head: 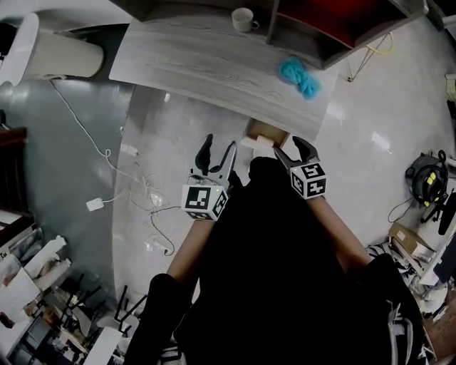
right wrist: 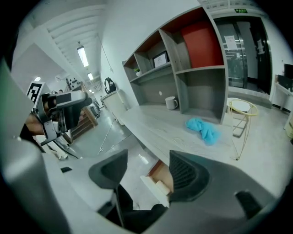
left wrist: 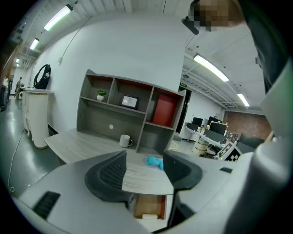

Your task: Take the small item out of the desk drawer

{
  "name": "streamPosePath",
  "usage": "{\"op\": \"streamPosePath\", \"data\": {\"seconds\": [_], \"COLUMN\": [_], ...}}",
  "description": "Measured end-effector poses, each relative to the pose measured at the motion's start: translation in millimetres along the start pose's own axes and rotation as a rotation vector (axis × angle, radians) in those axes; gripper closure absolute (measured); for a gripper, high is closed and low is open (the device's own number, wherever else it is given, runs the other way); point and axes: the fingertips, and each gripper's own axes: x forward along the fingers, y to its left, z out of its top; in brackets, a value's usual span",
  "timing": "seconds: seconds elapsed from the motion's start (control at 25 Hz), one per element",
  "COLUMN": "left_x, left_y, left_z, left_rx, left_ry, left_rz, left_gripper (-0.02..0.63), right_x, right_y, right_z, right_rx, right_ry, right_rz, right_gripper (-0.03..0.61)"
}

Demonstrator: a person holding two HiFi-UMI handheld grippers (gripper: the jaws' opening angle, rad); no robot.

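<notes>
An open wooden drawer (head: 262, 132) hangs under the front edge of the grey desk (head: 214, 64). A small white item (head: 265, 141) lies at the drawer's front. The left gripper view shows the same drawer (left wrist: 149, 204) and item (left wrist: 149, 216) low between the jaws. From the right gripper view the drawer (right wrist: 161, 173) and item (right wrist: 162, 186) lie just left of the right-hand jaw. My left gripper (head: 219, 147) hangs open a little to the left of the drawer. My right gripper (head: 293, 150) is open too, just right of it. Both hold nothing.
A blue cloth (head: 300, 76) lies on the desk's right part, and a white mug (head: 244, 19) stands by the shelf unit (head: 335, 28). Cables (head: 142, 189) and a white plug (head: 95, 204) lie on the floor to the left. A white cabinet (head: 50, 50) stands at the far left.
</notes>
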Motion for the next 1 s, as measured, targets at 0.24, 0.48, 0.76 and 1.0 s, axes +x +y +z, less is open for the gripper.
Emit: {"op": "streamPosePath", "data": {"seconds": [0.24,0.48,0.76,1.0], "left_x": [-1.4,8.2,17.2,28.6], "left_y": [11.0,32.4,67.0,89.4], "left_z": [-10.4,-23.8,-31.2,-59.2], "left_rx": [-0.024,-0.066,-0.093,-0.148], "left_ry": [0.019,0.033,0.026,0.033], "left_rz": [0.021,0.01,0.009,0.026], "left_gripper": [0.387,0.387,0.387,0.387], "right_x": [38.1,89.4,144.8,182.9], "right_y": [17.0,21.7,11.4,-2.8], "right_z": [-33.4,-65.8,-108.4,-149.6], "right_rx": [-0.078,-0.132,-0.165,-0.158], "right_ry": [0.129,0.262,0.417,0.499], "right_rz": [0.072,0.094,0.072,0.036], "right_gripper": [0.302,0.302,0.301,0.302]}}
